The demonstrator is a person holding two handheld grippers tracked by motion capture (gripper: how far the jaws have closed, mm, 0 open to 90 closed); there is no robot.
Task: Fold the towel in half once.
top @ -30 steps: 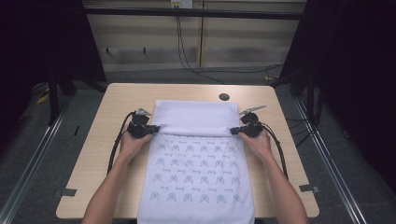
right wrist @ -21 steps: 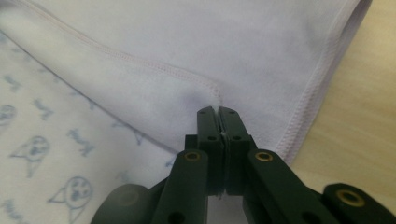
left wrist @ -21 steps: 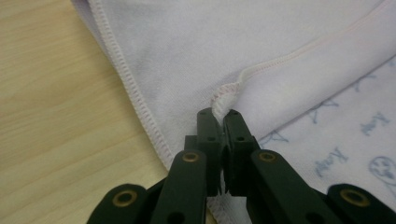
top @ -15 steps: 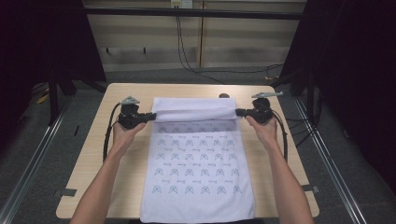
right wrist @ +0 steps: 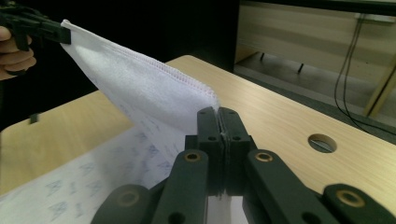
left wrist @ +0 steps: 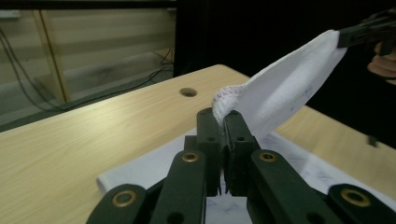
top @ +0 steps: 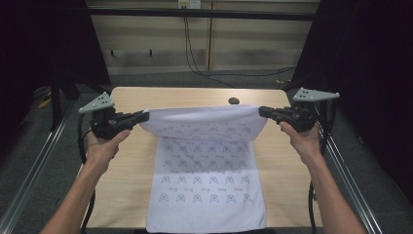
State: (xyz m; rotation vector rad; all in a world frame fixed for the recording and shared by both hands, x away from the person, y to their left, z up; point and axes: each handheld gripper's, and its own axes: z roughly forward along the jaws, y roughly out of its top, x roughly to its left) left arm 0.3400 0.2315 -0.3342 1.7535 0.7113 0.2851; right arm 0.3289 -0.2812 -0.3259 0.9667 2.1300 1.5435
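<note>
Between both grippers, lifted towel point(top: 204, 124) edge

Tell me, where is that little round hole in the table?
In the high view, the hole sits near the table's far edge, right of centre, just beyond the lifted edge of the towel.

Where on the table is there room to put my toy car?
Bare wood lies on the table left of the towel, and right of it too. A far strip by the round hole is bare. The middle is covered by towel.
</note>
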